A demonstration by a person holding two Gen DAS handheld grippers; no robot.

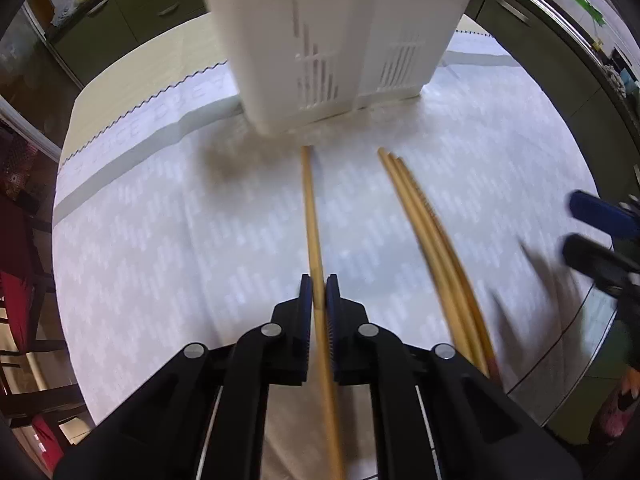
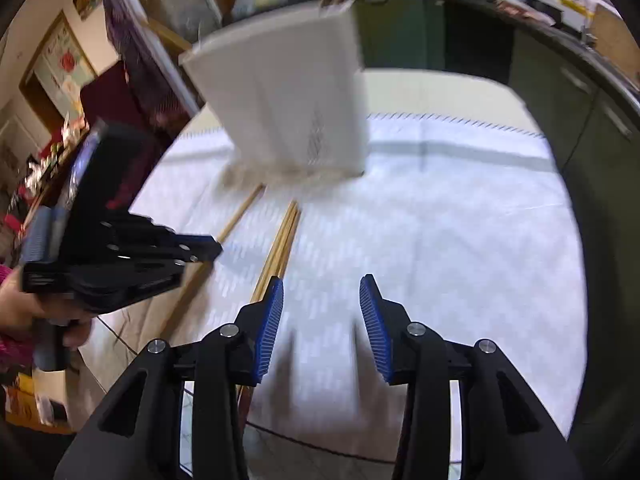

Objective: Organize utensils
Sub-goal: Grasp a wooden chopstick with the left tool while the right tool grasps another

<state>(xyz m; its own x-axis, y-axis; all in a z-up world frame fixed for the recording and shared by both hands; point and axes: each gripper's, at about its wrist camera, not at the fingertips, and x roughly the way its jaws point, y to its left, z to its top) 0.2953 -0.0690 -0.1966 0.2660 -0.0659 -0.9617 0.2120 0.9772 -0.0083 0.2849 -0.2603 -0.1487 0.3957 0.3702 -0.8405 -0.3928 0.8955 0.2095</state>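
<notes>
My left gripper (image 1: 319, 286) is shut on a single wooden chopstick (image 1: 310, 208) that lies on the table and points at a white slotted utensil holder (image 1: 332, 40). Three more chopsticks (image 1: 432, 224) lie side by side to its right. My right gripper (image 2: 321, 292) is open and empty, hovering above the cloth just right of those chopsticks (image 2: 280, 248). The holder (image 2: 288, 108) stands ahead in the right wrist view, blurred. The left gripper (image 2: 120, 248) shows there at the left, on the single chopstick (image 2: 236, 220).
A pale patterned cloth (image 1: 160, 240) covers the table. Dark green cabinets (image 1: 132, 12) stand behind it. A red chair (image 1: 20, 288) is at the left edge. A cable (image 2: 320, 446) runs along the table's near edge.
</notes>
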